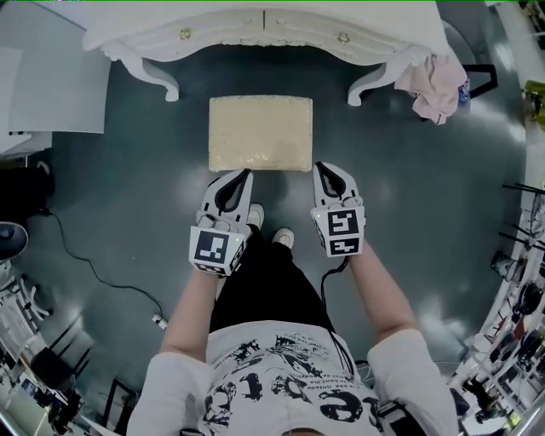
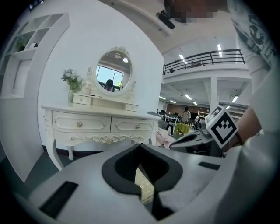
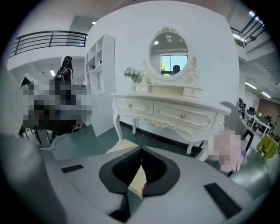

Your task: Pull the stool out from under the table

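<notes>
I have the left claw (image 1: 245,175) and right claw (image 1: 322,168) both clenched on nothing, at the stool's (image 1: 260,132) near edge, possibly touching it. The stool sits before the tabletop (image 1: 255,27).

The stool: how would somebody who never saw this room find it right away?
Find the big white dressing table at the top of the head view. On the dark floor just in front of it stands the stool. It is the only low thing there with a flat, cream, rectangular cushion.
</notes>
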`<action>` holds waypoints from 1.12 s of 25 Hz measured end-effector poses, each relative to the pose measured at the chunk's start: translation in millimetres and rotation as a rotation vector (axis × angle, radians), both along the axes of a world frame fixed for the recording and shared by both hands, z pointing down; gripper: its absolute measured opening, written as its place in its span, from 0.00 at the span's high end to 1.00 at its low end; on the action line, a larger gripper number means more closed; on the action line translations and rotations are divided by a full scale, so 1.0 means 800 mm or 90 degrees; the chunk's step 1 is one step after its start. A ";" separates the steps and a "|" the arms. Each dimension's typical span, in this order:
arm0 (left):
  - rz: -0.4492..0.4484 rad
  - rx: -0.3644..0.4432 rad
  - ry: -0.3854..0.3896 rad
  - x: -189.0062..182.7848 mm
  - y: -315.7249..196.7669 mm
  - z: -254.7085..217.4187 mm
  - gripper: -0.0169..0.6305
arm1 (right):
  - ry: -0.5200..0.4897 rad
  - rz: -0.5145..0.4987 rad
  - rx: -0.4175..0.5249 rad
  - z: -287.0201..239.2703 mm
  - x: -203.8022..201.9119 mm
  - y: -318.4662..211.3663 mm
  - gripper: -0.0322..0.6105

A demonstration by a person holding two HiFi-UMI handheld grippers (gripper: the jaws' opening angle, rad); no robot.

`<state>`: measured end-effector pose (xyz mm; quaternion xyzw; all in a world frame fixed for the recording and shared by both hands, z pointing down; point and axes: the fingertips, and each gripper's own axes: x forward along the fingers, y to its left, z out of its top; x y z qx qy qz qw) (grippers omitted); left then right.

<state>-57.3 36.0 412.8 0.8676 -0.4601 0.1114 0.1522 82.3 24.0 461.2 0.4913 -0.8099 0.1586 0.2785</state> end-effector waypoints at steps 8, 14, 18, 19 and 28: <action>0.025 0.078 -0.019 -0.022 -0.036 -0.156 0.95 | -0.028 -0.008 0.147 -0.200 -0.048 -0.060 0.92; 0.015 0.148 0.004 -0.057 -0.052 -0.268 0.95 | -0.067 0.061 0.213 -0.315 -0.064 -0.068 0.92; 0.005 0.192 0.015 -0.076 -0.057 -0.334 0.95 | -0.125 0.076 0.239 -0.375 -0.078 -0.059 0.92; 0.005 0.204 0.016 -0.079 -0.056 -0.349 0.95 | -0.140 0.074 0.244 -0.389 -0.080 -0.055 0.92; -0.003 0.281 0.031 -0.102 -0.043 -0.427 0.95 | -0.145 0.057 0.330 -0.468 -0.080 -0.030 0.92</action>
